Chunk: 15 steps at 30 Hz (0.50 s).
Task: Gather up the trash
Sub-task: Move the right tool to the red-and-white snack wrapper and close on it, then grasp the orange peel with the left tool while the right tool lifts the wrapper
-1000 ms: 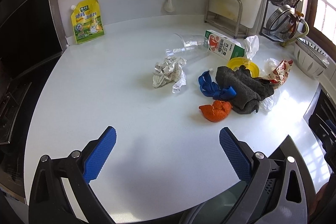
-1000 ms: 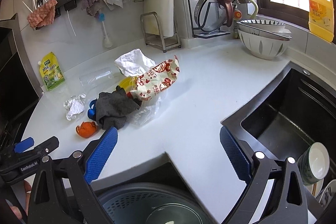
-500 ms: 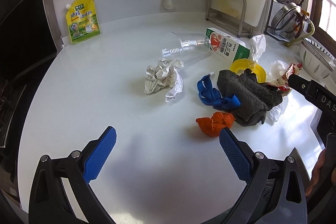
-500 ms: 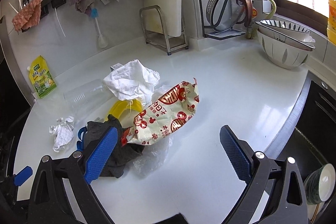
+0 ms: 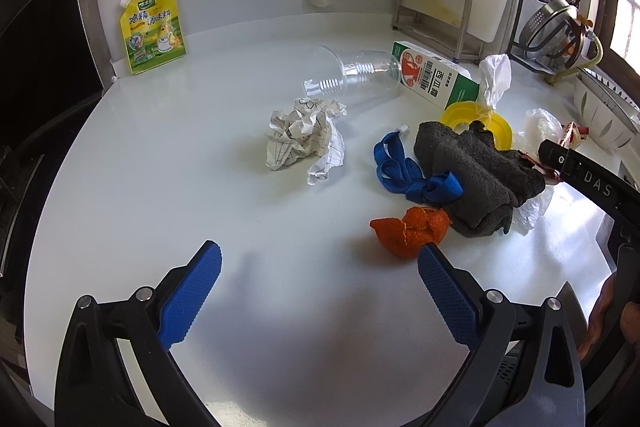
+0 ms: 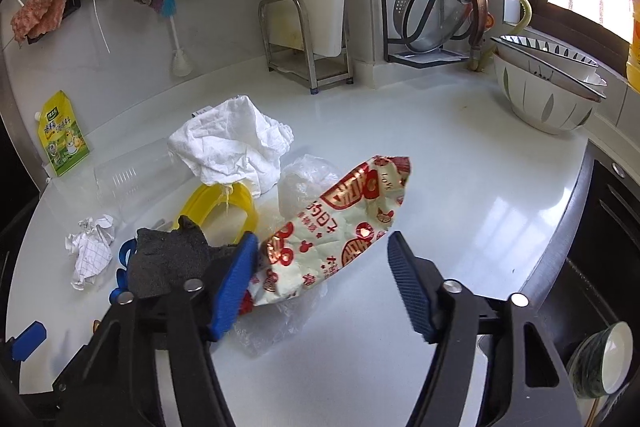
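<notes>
1. Wrapper: the red-and-white snack wrapper (image 6: 340, 231) is sitting between your right gripper (image 6: 320, 279) fingers, which are gaping wide and gripping nothing.
2. You're wanting to close squarely across its crumpled middle, keeping the left pad off the grey cloth (image 6: 172, 259) and the clear plastic bag (image 6: 276, 323) beneath.
3. It's lying puffed and creased on the white counter (image 6: 460, 187).
4. Your left gripper (image 5: 318, 281) is hovering spread wide and empty, near the orange peel (image 5: 408, 229).
</notes>
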Available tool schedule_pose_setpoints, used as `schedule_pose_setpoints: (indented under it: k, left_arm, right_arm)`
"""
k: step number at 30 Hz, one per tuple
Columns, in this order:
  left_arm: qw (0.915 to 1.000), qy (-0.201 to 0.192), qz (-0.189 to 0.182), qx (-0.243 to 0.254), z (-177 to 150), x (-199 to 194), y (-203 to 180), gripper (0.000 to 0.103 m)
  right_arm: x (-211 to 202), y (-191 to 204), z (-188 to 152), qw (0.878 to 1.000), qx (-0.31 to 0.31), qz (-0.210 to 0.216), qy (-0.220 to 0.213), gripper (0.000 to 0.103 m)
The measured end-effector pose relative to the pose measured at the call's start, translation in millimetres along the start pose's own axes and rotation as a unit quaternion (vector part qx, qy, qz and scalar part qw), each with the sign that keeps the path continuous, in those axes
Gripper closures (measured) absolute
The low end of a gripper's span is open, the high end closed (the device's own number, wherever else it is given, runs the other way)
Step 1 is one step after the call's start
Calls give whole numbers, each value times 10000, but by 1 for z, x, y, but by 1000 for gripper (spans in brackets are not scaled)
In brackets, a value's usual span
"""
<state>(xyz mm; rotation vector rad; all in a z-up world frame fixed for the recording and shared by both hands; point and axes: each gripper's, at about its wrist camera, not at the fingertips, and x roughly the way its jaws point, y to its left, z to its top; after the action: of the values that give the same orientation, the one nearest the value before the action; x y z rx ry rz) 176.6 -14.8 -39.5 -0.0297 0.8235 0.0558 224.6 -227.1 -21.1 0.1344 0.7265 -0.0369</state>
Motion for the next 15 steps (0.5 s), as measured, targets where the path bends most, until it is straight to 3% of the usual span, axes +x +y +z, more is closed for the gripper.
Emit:
schedule_pose_setpoints:
  k: [4,10,15]
  left_arm:
    - [10000,12,-12,1,-1,0,-1,6]
    - [10000,-24,-38,-5,-1,-3,-3,6]
    - [9999,10,-120,15,-4,-3,-8,6]
  right_arm:
    - [0,-4,-6,9997,45,193,116,64]
    - [-18,-21,-16,9984,258,496,-3,66]
    - [-32,-38,-22,9982,369,442,-136,66]
